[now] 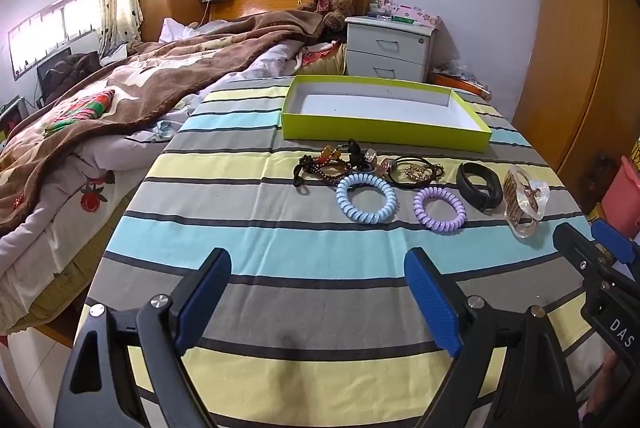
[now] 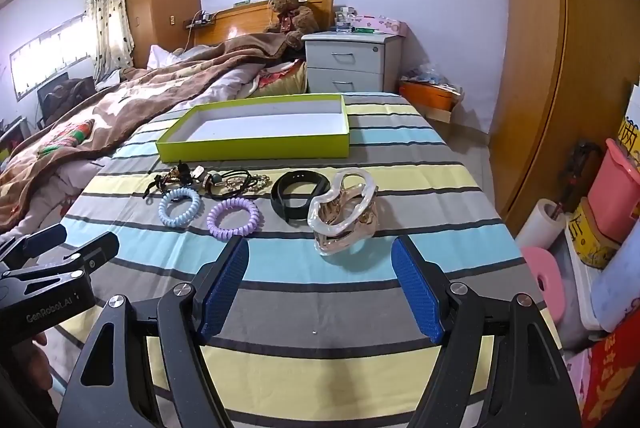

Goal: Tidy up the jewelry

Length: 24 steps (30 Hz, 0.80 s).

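green tray (image 1: 384,136) lies long side across the striped surface (image 1: 280,260), bedroom behind; both grippers' fingers (image 1: 430,302) (image 2: 224,288) spread.

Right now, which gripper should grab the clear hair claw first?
Probably right. The right gripper is open with the clear hair claw just ahead between its fingers. The left gripper, also open, faces the blue coil tie; the claw lies off to its right.

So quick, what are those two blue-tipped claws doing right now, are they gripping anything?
Left gripper: open, holding nothing, above the striped cloth.
Right gripper: open, holding nothing, just short of the clear hair claw.
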### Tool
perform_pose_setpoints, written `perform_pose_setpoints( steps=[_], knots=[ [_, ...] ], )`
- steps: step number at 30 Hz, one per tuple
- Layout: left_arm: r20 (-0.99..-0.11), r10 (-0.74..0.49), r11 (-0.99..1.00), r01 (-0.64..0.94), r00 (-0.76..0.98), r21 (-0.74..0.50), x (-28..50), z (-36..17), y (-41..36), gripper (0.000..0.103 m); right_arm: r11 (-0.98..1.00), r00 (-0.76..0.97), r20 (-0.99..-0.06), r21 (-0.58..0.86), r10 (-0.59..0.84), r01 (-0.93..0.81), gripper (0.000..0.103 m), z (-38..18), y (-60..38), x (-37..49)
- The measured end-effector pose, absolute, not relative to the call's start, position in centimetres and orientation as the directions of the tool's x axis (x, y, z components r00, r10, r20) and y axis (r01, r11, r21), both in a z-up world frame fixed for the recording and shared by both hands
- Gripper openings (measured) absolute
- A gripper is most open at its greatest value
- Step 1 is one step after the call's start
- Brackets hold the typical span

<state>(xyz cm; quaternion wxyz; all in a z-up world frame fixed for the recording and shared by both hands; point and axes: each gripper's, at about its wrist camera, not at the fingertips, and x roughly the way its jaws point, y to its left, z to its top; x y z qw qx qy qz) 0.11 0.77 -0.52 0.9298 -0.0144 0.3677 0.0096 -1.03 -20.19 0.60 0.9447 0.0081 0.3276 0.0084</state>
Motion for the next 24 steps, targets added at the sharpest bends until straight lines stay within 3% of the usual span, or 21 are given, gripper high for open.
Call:
perform_pose_setpoints(
  steps=[24],
  knots=[
    [-0.691,0.014,0.999,-0.036,0.723,-0.018,0.15,-0.69,1.07,0.09,1.0,0.785,-0.619,0.015,0.018,-0.011,0.074,0.61,-19.87,-1.07]
  ],
)
